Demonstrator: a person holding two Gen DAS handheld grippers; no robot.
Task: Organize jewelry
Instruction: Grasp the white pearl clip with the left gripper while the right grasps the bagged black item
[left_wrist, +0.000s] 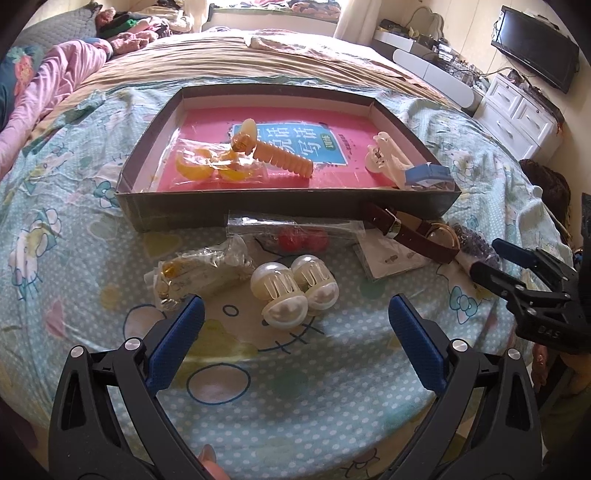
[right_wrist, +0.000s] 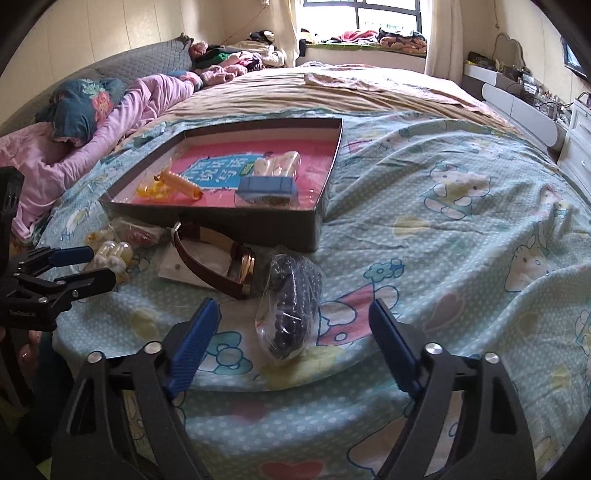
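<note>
A shallow dark tray (left_wrist: 288, 208) sits on a bed covered in a pale blue cartoon-print sheet (left_wrist: 332, 387), with a pink book cover lining its floor. Part of the sorting looks done: inside the tray lie an orange comb-like hair clip (left_wrist: 280, 157), a bag of yellow pieces (left_wrist: 207, 168), a white claw clip (left_wrist: 382, 157) and a small blue box (left_wrist: 428, 175) in the near right corner. Several items remain on the sheet just in front of the tray: two pearly white clips (left_wrist: 291, 291) side by side, a crumpled clear bag with a gold piece (left_wrist: 199, 271), a clear bag holding something red (left_wrist: 301, 236), a white card with studs (left_wrist: 391, 258), a brown strap watch (right_wrist: 218, 258) touching the tray's front wall, and a bag of dark beads (right_wrist: 291, 314). The left gripper (left_wrist: 295, 314) hovers with fingers spread wide and empty, the white clips just beyond its tips. The right gripper (right_wrist: 291, 325) is likewise released and holding nothing, its fingers either side of the bead bag, not touching it. By these views, roughly half the pieces are still outside the tray.
</note>
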